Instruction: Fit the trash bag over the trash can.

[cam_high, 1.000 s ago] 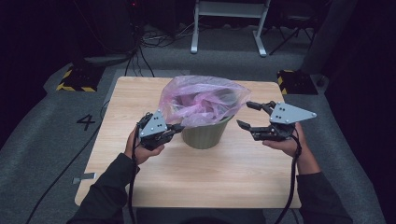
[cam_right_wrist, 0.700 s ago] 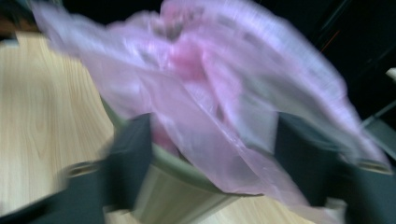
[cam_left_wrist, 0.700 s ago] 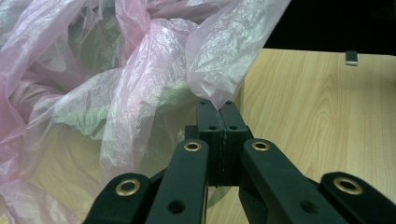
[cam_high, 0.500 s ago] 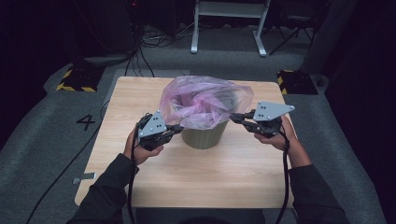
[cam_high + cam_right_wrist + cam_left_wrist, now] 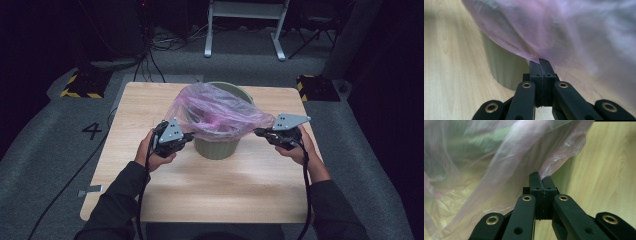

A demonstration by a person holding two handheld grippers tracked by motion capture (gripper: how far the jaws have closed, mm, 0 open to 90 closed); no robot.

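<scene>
At the middle of the pale wooden worktop point(image 5: 165, 200), a round sage-green plastic bin point(image 5: 218, 147) is standing upright with a thin, translucent pink plastic liner bag point(image 5: 220, 112) billowing over its mouth. The left gripper point(image 5: 186, 138), at the bin's nine o'clock, is pinching the bag's edge, its jaws closed flat on a fold of film; the left gripper view is showing that fold point(image 5: 554, 168) rising straight out of the shut tips. The right gripper point(image 5: 259, 132), at the bin's three o'clock, has just been closing, and its jaws are now clamping the opposite edge, the film point(image 5: 529, 53) running into the tips just above the bin's wall point(image 5: 504, 67).

The step in hand looks like stretching the bag's mouth open and drawing it down over the rim. To do it well, both hands should be pulling outward evenly, toward nine and three o'clock, before lowering, so the film is clearing the rim rather than snagging on it. The pull should be staying gentle: film this thin is likely to tear or slip from the tips, and an uneven tug could be tipping the light bin.
</scene>
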